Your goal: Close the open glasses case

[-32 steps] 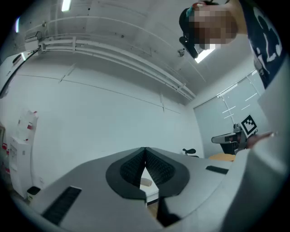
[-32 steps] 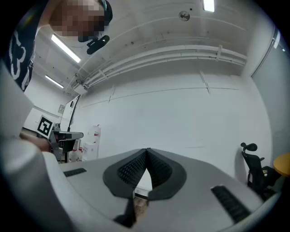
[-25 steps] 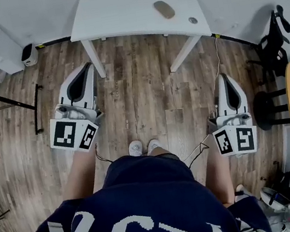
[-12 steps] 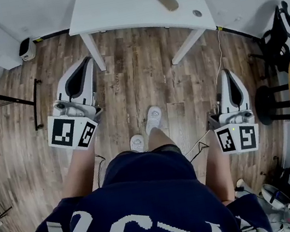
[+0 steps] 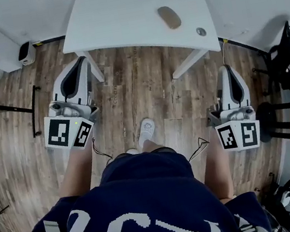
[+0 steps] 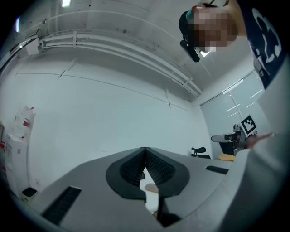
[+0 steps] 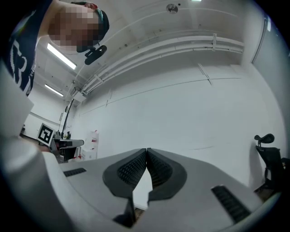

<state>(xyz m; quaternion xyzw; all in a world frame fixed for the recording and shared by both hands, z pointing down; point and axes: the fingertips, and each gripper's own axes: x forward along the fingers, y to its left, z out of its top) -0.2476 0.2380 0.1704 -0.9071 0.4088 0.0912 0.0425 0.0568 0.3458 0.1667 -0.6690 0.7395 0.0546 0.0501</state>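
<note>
Head view | glasses case (image 5: 169, 17) lies on white bench (image 5: 110, 13), lid state too small to tell | left tongs (image 5: 82, 61), right tongs (image 5: 227, 69) both pressed together, empty, well apart from case | progress: nothing done; reaching and closing remain

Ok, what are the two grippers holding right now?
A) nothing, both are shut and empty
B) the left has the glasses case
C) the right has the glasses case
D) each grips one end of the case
A: the left gripper and the right gripper each show jaws together with nothing between them, while the glasses case lies on the white table ahead of both.
</note>
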